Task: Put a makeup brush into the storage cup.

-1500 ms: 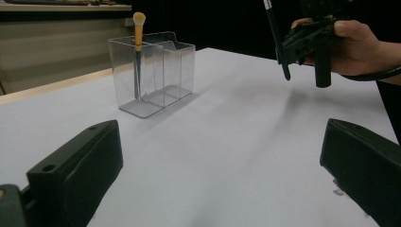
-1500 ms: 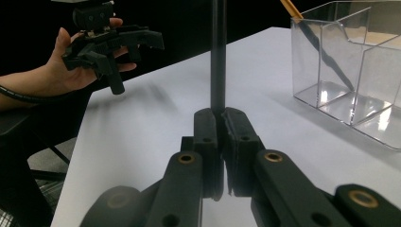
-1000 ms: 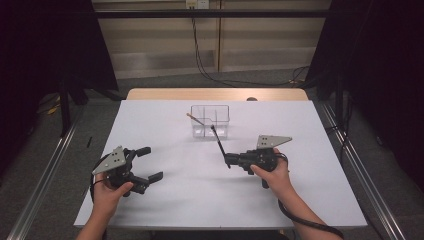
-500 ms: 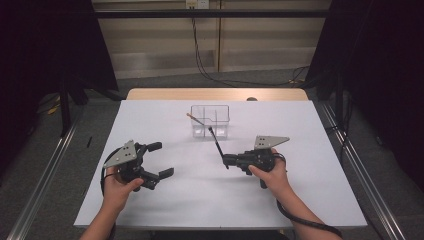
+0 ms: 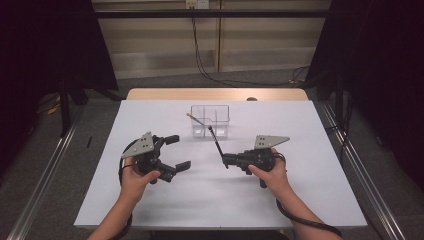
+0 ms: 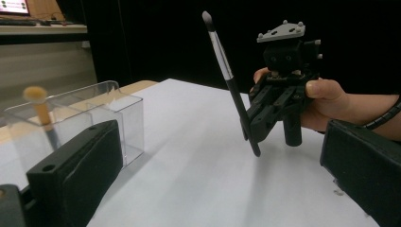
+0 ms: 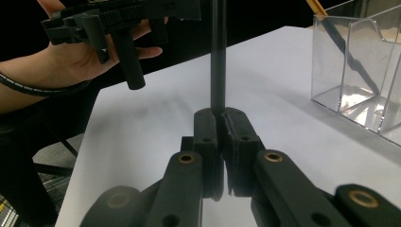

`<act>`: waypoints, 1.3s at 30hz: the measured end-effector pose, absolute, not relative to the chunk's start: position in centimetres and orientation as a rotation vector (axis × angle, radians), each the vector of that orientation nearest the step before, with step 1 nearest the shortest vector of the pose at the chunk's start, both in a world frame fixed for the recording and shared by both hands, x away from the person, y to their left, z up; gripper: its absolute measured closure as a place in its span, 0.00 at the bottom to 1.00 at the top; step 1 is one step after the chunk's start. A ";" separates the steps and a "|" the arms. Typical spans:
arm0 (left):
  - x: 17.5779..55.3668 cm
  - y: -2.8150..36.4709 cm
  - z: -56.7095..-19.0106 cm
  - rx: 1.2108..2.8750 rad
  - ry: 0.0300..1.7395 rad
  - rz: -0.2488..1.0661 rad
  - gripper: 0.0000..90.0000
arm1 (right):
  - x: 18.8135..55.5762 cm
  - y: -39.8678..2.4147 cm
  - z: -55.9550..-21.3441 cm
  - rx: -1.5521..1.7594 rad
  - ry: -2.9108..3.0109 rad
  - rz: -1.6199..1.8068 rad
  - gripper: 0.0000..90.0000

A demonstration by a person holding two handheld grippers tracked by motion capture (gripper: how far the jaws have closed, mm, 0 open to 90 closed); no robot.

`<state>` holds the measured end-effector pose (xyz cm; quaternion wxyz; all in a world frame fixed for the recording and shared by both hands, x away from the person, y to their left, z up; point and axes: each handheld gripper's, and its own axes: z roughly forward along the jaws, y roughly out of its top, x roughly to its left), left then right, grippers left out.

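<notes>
A slim black brush stands tilted above the white table, its lower end pinched in my right gripper, which is shut on it. In the right gripper view the pads squeeze the brush handle. The left gripper view has the same brush, grey tip up, held by the right gripper. My left gripper hovers left of centre, open and holding nothing, its jaws pointing toward the right hand. A clear divided box behind them holds a tan-tipped brush.
The white sheet covers the table, with a wooden strip along its far edge. Metal rails run down both sides. In the left gripper view the clear box stands close beside the left jaw. A cable trails from each hand.
My left gripper has moved right toward the table's centre, staying open. The right gripper and its brush have not moved.
</notes>
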<state>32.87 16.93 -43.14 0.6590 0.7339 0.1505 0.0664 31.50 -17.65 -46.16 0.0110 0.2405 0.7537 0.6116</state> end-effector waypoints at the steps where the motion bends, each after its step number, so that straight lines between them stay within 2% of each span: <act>1: 32.9 16.6 -43.1 1.658 0.341 0.144 0.00 | 31.5 -17.7 -46.1 0.752 2.349 1.907 0.94; 21: 34.1 11.7 -42.9 1.632 0.313 0.081 0.00 | 31.8 -17.4 -45.9 0.728 2.346 1.934 0.94; 39: 34.8 10.3 -43.5 1.624 0.335 0.048 0.00 | 32.0 -17.1 -46.0 0.720 2.351 1.938 0.94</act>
